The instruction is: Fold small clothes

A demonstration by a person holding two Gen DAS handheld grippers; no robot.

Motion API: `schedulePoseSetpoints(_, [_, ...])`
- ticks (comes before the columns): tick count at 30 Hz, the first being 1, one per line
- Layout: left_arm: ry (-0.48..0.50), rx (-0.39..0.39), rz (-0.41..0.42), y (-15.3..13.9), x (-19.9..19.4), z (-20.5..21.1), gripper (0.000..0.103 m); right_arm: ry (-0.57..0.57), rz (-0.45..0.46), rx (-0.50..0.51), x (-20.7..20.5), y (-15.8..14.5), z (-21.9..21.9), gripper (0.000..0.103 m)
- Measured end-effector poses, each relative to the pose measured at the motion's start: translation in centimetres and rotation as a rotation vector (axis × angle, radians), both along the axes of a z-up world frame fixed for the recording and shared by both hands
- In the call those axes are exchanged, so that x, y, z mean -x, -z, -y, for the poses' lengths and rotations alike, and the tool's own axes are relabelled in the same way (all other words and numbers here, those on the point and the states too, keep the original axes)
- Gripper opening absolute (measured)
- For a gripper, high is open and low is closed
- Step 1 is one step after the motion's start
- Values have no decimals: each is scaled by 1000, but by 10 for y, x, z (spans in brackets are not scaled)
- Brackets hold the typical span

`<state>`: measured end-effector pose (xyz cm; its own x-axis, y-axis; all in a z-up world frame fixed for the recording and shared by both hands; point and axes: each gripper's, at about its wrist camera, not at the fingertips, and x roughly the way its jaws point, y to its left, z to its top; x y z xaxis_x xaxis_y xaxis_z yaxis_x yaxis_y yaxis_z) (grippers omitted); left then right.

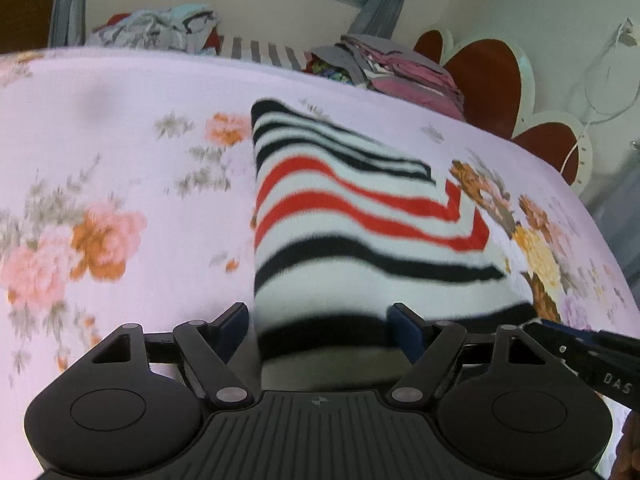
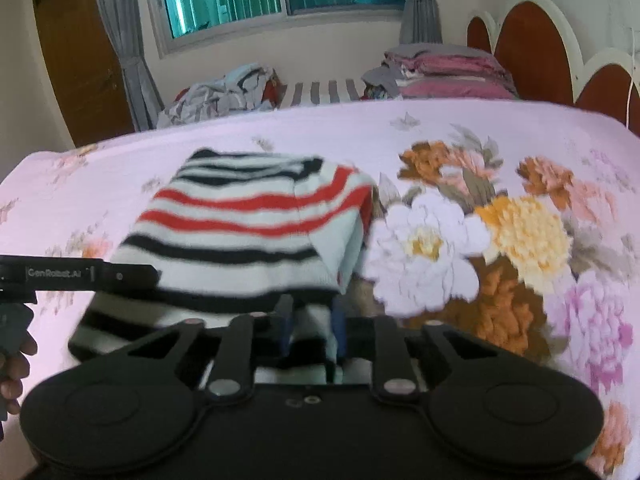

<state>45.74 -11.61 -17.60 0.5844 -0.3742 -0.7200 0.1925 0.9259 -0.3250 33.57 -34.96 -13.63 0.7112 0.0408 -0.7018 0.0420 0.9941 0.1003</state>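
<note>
A small garment, white with black and red stripes, lies folded on the pink floral bedsheet. In the left wrist view my left gripper stands open and wide, with the garment's near edge between its blue pads; the right pad sits over the cloth. In the right wrist view my right gripper is shut on the garment's near edge, with white cloth pinched between its narrow pads. The right gripper's tip reaches the garment's near right corner. The left gripper's finger lies at its left side.
A crumpled heap of clothes and a folded stack of pink and grey cloth sit beyond the bed's far edge. A red-brown scalloped headboard stands at the right. A person's hand shows at the left edge.
</note>
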Motion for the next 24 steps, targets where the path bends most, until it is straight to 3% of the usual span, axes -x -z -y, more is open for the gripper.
schedulePoseSetpoints(5, [8, 14, -17, 15, 7, -6, 77, 22, -51, -48, 5, 23, 8, 16])
schedulePoseSetpoints(8, [0, 16, -23, 14, 11, -7, 78, 33, -26, -59, 11, 14, 6, 16])
schedulePoseSetpoints(12, [7, 22, -32, 18, 13, -8, 82, 40, -72, -87, 13, 26, 12, 24])
schedulePoseSetpoints(16, [-4, 57, -62, 12, 8, -12, 83, 53, -51, -118, 11, 12, 18, 28])
schedulePoseSetpoints(24, [-37, 114, -46, -5, -8, -13, 84, 82, -30, -195, -12, -4, 40, 49])
